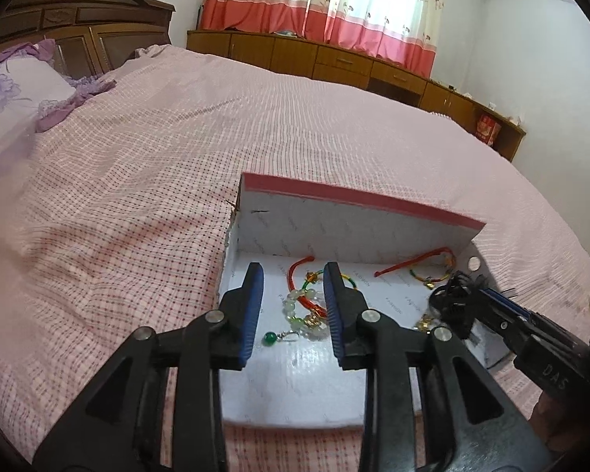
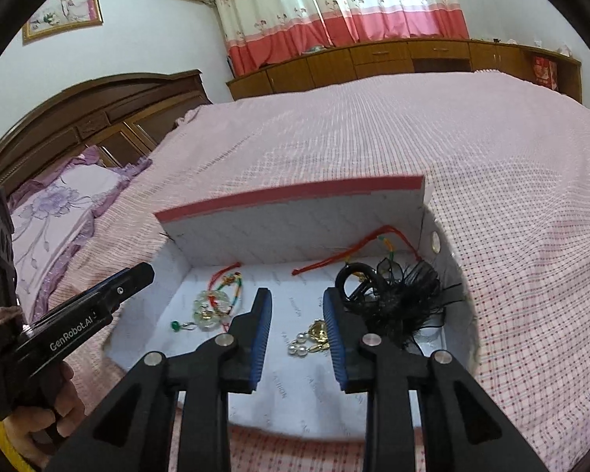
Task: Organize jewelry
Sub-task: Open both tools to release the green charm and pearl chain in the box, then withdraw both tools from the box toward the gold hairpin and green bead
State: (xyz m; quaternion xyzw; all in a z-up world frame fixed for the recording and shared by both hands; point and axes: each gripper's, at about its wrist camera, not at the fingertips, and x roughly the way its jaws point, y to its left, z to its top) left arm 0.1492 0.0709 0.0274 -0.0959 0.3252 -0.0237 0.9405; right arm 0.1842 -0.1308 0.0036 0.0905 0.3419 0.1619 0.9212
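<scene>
Above, both tools gape inside box walls.

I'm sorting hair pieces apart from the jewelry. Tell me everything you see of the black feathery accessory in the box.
The black feathery accessory is a tuft of wispy dark strands and sheer netting with a glossy black ring at its left. It lies in the white box's right end near the wall, on the floor. The right gripper's fingers stand beside it, empty.
</scene>
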